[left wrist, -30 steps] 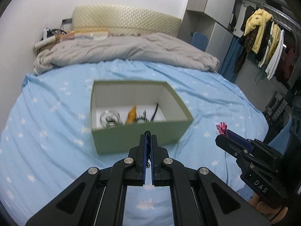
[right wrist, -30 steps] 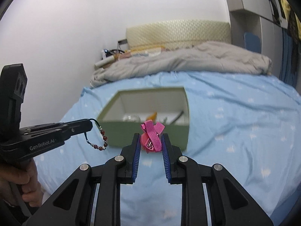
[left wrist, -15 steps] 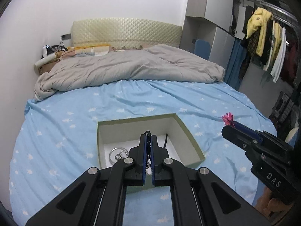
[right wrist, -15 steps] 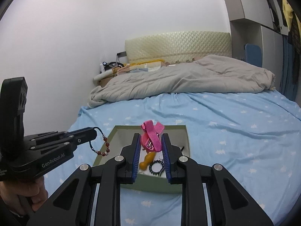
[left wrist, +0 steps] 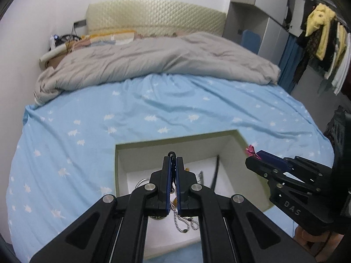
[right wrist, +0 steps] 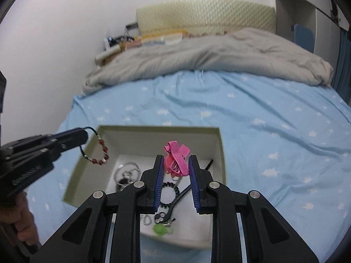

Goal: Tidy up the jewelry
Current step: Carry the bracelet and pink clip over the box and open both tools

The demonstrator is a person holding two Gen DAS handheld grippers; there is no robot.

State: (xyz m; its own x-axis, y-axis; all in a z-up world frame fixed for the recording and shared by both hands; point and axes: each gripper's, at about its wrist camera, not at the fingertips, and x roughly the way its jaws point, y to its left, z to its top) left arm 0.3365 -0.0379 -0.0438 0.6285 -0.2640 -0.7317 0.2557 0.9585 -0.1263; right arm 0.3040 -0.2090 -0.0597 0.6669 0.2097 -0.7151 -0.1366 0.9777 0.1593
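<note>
Both claws have travelled forward over the bed since a second ago, so the green box (right wrist: 221, 151), earlier ahead of them, now lies right beneath their tips. The left claw (left wrist: 172, 164) is pressed together on the dark cord of a beaded bracelet (right wrist: 99, 152), whose red beads dangle over the box's left wall in the right wrist view. The right claw (right wrist: 176, 166) pinches a pink ribbon hair clip (right wrist: 176, 159) above the box's open middle. Inside on the white floor lie a ball chain (left wrist: 184, 223), a black coiled hair tie (right wrist: 169, 194), a metal ring (right wrist: 127, 169) and a green charm (right wrist: 160, 229). The box sits on a light blue sheet (left wrist: 153, 114) printed with small white shapes, creased in soft folds. A grey duvet (left wrist: 153, 61) is bunched toward the padded cream headboard (left wrist: 153, 15). White walls close the left side; grey cabinets (left wrist: 258, 6) and clothes on a hanging rail (left wrist: 322, 35) stand to the right.
</note>
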